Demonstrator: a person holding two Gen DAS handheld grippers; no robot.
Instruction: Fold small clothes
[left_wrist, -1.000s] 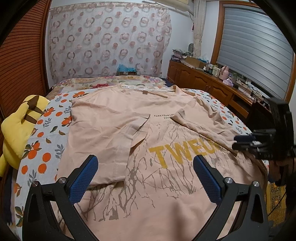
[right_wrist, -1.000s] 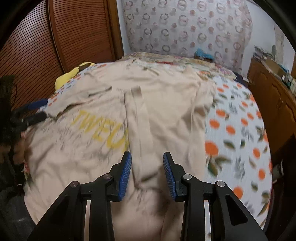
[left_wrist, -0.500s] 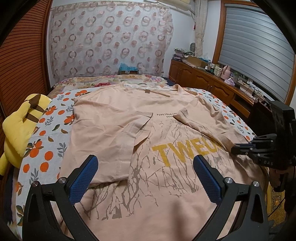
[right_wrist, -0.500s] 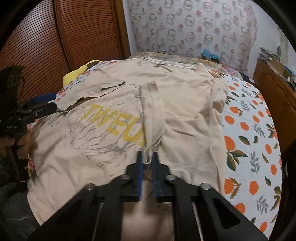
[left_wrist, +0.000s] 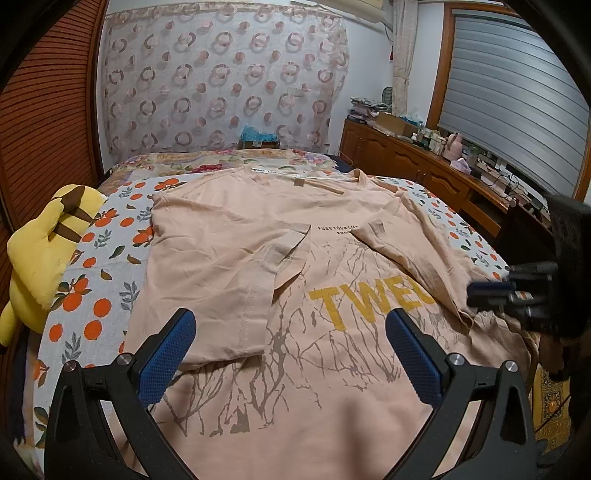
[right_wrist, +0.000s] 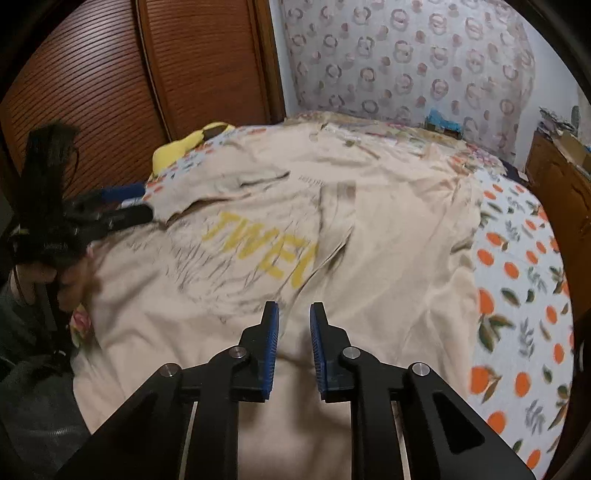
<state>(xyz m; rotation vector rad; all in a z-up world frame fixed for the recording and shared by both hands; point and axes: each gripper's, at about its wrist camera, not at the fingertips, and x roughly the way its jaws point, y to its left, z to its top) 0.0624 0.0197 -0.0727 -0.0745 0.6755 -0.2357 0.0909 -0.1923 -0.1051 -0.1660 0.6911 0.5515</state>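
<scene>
A peach T-shirt (left_wrist: 229, 236) with yellow lettering lies spread on the bed, both sleeves folded in over its chest. My left gripper (left_wrist: 290, 321) hovers wide open over the shirt's lower part with nothing between its pads. My right gripper (right_wrist: 294, 308) hangs just above the shirt's (right_wrist: 388, 258) folded-in side. Its jaws are opening, a narrow gap shows, and no cloth is pinched. In the left wrist view the right gripper (left_wrist: 480, 291) sits at the shirt's right edge. In the right wrist view the left gripper (right_wrist: 125, 218) shows at the far left.
The bedsheet (left_wrist: 92, 295) with orange fruit print shows on both sides of the shirt. A yellow plush toy (left_wrist: 40, 258) lies at the left bed edge by the wooden wardrobe (right_wrist: 110, 74). A wooden cabinet (left_wrist: 413, 162) with clutter runs along the right wall.
The right gripper closed on a fold of the shirt's side half a second ago, then let it go and parted slightly. The left gripper stayed still and open.
</scene>
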